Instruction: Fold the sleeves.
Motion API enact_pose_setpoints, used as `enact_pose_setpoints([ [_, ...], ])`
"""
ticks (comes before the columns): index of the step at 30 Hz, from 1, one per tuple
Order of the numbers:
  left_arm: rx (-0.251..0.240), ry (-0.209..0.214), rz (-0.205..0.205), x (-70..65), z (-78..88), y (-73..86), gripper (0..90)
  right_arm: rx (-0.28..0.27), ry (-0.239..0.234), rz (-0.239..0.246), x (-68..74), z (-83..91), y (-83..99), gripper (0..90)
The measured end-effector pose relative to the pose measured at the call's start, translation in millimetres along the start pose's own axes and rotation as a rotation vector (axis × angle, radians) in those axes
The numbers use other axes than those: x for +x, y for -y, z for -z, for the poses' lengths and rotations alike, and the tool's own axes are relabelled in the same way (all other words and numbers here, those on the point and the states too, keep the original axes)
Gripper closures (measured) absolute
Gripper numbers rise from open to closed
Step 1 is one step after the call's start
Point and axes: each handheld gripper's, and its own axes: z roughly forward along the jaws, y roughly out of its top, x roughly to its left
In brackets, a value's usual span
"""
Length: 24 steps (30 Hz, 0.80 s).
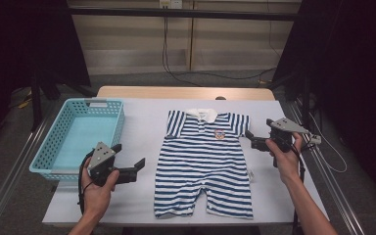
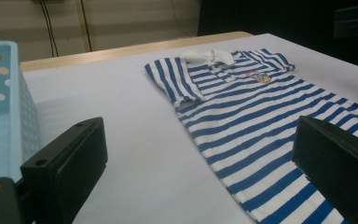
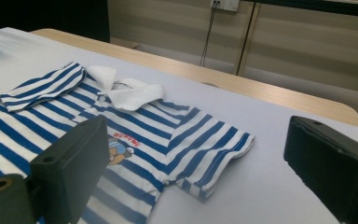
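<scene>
A blue-and-white striped baby romper with a white collar lies flat, face up, in the middle of the white table. My left gripper hovers open to the left of the romper's body, jaws pointing toward it. In the left gripper view the romper lies ahead between wide jaws, with nothing held by the left gripper. My right gripper stands open just beside the romper's right sleeve. In the right gripper view that sleeve lies between the spread jaws of the right gripper, untouched.
A light blue perforated basket stands empty at the table's left, seen close in the left gripper view. A small white tag lies by the romper's right side. Metal rails run along both table sides; cables trail on the floor behind.
</scene>
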Motion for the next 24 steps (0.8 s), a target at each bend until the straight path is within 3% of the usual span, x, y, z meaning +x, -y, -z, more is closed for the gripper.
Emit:
enact_pose_setpoints([
  [4, -0.016, -0.04, -0.012, 7.9, 10.4, 3.3, 3.6, 0.009, 0.005, -0.004, -3.1, -10.7, -3.5, 8.9],
  [5, -0.042, -0.049, 0.012, 8.3, 12.0, 5.0, 3.6, 0.013, 0.004, -0.003, -3.7, -12.9, -4.4, 8.9],
  [7, -0.047, -0.072, 0.019, 11.5, 16.8, 7.8, 3.6, 0.018, 0.005, -0.012, -4.5, -17.7, -6.1, 8.8],
  [9, -0.078, -0.087, 0.063, 14.4, 22.7, 10.9, 3.6, 0.038, 0.006, -0.014, -6.9, -24.4, -7.1, 8.8],
  [11, -0.1, -0.103, 0.071, 15.5, 28.5, 11.7, 3.7, 0.051, 0.012, -0.009, -8.2, -28.7, -7.4, 8.8],
  [13, -0.083, -0.126, 0.045, 18.2, 34.0, 14.6, 3.7, 0.083, 0.007, -0.014, -9.4, -35.0, -6.3, 8.8],
  [14, -0.092, -0.125, 0.071, 17.6, 34.3, 16.9, 3.7, 0.103, 0.006, -0.01, -10.4, -38.0, -5.6, 9.4],
  [20, -0.055, -0.155, -0.002, 17.7, 41.3, 22.1, 3.8, 0.168, 0.025, -0.014, -16.4, -51.9, -3.2, 14.5],
  [22, -0.058, -0.138, 0.01, 17.2, 42.2, 22.8, 4.2, 0.192, 0.038, -0.005, -18.5, -54.6, -4.6, 15.5],
  [24, -0.053, -0.147, 0.007, 18.5, 42.8, 22.2, 4.2, 0.211, 0.032, -0.008, -22.0, -58.1, -5.7, 18.7],
])
